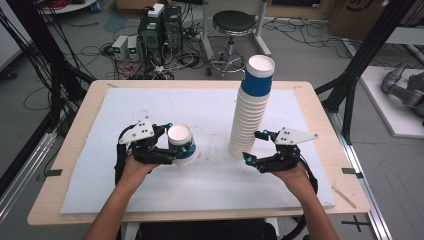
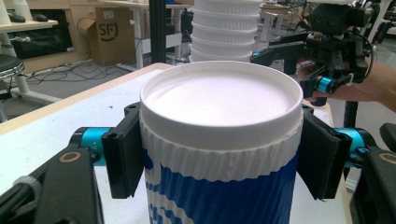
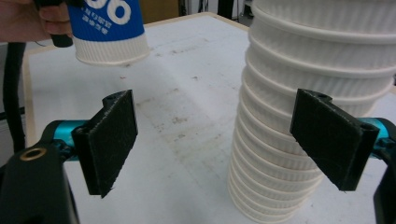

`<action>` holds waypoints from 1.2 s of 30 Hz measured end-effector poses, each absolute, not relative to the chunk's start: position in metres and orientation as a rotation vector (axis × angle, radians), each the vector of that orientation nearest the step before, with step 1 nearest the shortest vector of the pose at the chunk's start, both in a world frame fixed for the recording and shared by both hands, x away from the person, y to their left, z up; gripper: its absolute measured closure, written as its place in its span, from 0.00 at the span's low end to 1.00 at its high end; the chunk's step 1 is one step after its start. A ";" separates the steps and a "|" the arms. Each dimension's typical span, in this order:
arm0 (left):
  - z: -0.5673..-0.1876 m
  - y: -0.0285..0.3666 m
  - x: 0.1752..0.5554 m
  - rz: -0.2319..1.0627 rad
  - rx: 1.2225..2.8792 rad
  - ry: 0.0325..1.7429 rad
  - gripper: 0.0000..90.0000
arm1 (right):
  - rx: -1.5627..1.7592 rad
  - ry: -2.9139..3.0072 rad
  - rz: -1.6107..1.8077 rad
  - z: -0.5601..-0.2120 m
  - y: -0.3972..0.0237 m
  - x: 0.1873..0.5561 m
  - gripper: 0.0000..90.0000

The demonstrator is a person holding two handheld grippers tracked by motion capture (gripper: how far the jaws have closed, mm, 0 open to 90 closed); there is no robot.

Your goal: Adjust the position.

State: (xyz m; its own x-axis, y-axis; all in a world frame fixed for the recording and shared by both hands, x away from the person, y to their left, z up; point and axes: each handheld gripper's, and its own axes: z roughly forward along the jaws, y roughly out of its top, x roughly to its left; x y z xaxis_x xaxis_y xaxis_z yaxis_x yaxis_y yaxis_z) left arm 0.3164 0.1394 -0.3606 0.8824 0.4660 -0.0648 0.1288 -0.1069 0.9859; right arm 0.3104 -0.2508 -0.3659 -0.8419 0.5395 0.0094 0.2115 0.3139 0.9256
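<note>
Inverted blue cup (image 1: 181, 144) gripped between jaws of left gripper (image 1: 176, 143), held over worktop (image 1: 90, 150) left half, apart from stack. Right gripper (image 1: 255, 146) jaws spread wide beside cup stack (image 1: 252, 110) base near worktop centre, likely for steadying.

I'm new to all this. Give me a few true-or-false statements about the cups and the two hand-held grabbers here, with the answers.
1. The left gripper has a blue-and-white cup between its jaws. True.
2. That cup stands right way up. False: it is upside down, base on top.
3. The right gripper is clamped on the stack of cups. False: its jaws stand wide apart beside the stack.
4. The stack leans and has a blue cup at the top. True.
5. The table's white mat is covered with loose cups. False.
</note>
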 end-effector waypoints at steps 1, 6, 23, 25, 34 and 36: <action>-0.361 0.139 0.317 0.303 1.677 0.458 0.30 | 0.673 2.289 1.540 -0.366 -0.249 0.310 0.17; -0.361 0.130 0.316 0.288 1.681 0.425 0.31 | 0.634 2.309 1.548 -0.367 -0.245 0.306 0.17; -0.363 0.114 0.310 0.251 1.709 0.338 0.31 | 0.523 2.393 1.658 -0.382 -0.205 0.315 0.17; -0.363 0.113 0.310 0.242 1.702 0.326 0.31 | 0.502 2.402 1.663 -0.382 -0.199 0.316 0.17; -0.366 0.102 0.302 0.214 1.721 0.279 0.31 | 0.434 2.455 1.666 -0.387 -0.184 0.310 0.17; -0.367 0.100 0.301 0.210 1.724 0.274 0.31 | 0.427 2.455 1.678 -0.387 -0.184 0.309 0.17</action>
State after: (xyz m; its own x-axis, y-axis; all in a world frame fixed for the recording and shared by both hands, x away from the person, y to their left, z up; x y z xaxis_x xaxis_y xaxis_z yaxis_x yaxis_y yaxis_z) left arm 0.3011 0.0998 -0.3665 0.9543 0.2986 -0.0137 0.0635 -0.1578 0.9854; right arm 0.3092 -0.1841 -0.3870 -0.9504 0.3075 0.0460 0.1544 0.3385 0.9282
